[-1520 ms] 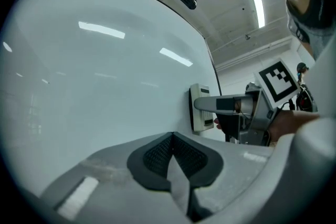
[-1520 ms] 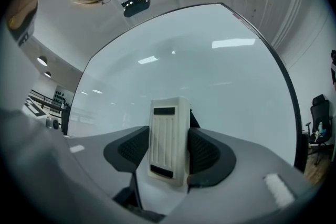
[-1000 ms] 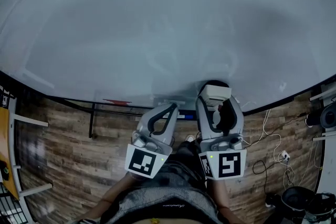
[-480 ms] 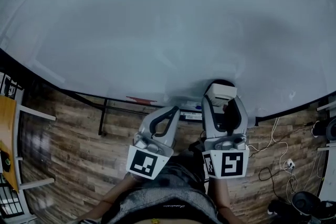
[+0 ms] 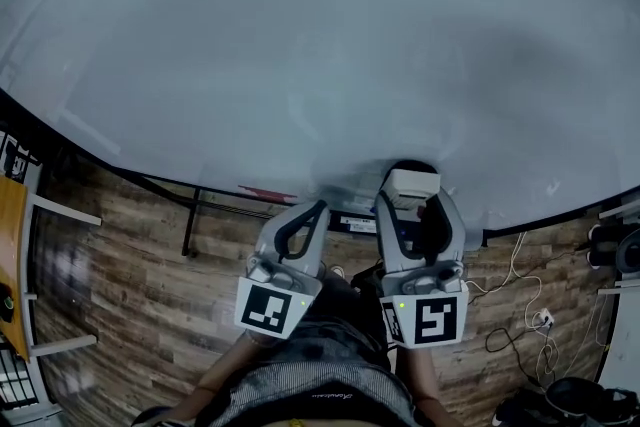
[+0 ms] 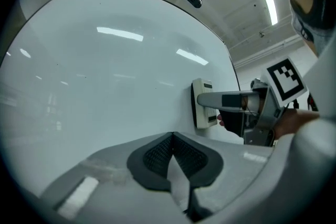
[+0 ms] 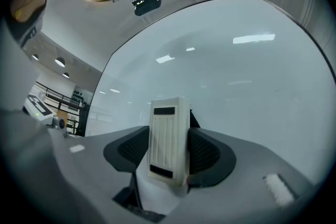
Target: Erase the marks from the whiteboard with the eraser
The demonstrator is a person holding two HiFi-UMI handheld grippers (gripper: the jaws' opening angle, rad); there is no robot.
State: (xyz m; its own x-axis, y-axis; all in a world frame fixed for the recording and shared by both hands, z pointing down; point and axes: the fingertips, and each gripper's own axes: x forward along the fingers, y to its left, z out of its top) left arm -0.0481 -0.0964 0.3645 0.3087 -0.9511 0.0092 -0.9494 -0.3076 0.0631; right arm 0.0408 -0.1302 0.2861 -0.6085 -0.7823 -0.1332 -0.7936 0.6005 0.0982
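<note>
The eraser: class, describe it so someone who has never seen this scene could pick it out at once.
Find the large white whiteboard filling the head view, then its lower edge, where the right gripper meets it. Between that gripper's jaws sits the cream, ribbed, rectangular plastic eraser, the only thing held against the board; the left gripper beside it holds nothing.

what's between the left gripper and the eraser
Nothing: the left gripper view shows only bare whiteboard between the shut left gripper and the eraser.
</note>
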